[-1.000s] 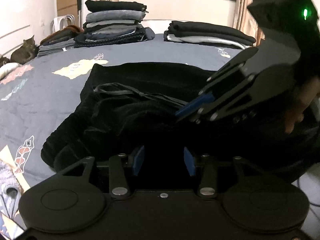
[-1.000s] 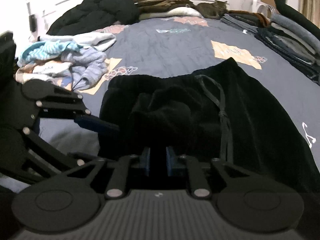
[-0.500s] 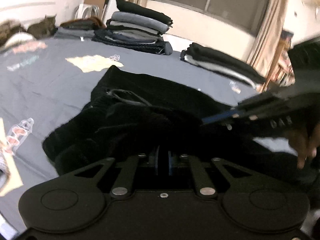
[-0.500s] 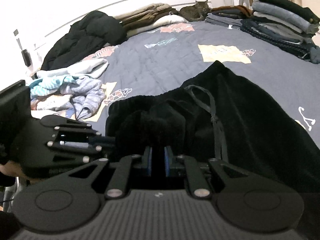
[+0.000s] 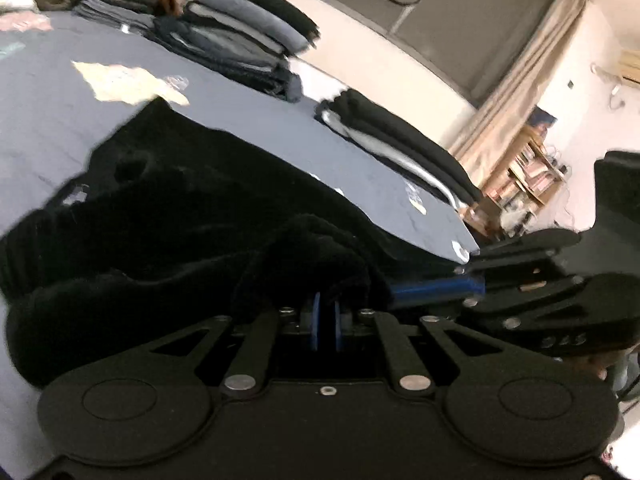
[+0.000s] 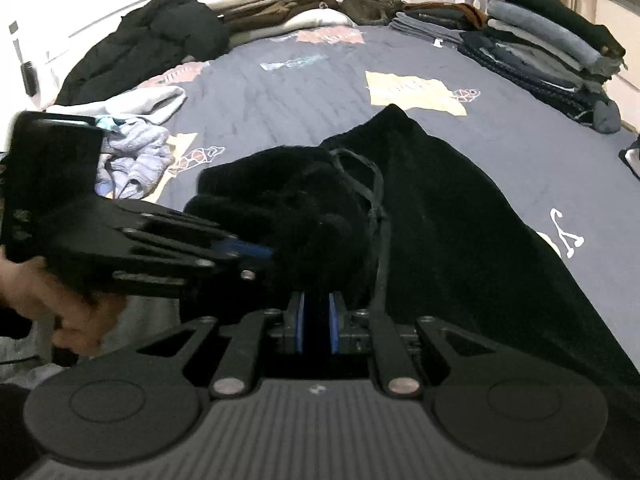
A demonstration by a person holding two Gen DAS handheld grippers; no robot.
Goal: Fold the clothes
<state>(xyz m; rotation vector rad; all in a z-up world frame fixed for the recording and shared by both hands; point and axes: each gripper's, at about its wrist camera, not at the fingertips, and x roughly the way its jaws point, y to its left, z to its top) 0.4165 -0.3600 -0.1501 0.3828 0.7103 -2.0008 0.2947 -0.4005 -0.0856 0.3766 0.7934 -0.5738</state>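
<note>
A: What fills the room?
B: A bed [image 6: 500, 136] under a grey-blue patterned cover takes most of it. A dark window [image 5: 460, 28] with beige curtains sits behind, and a bookshelf [image 5: 528, 172] stands in the corner.

A: And on the bed?
B: Folded stacks [image 6: 552, 52] run along the far edge, and a second dark folded pile [image 5: 400, 144] lies near the corner. Unfolded clothes [image 6: 136, 148] heap at the other side beside a black jacket [image 6: 152, 48]. A cat [image 6: 374, 4] lies by the headboard.

A: Where are the trousers?
B: The black trousers [image 6: 460, 216] lie spread on the cover near the front edge, drawstring [image 6: 378, 208] showing, one end bunched and raised.

A: The claws?
B: The left gripper [image 5: 326, 320] has its blue pads nearly together, pinching the bunched cloth. The right gripper [image 6: 316, 320] is likewise clamped on black fabric, a narrow gap between pads. A hand [image 6: 64, 308] holds the left one.
</note>
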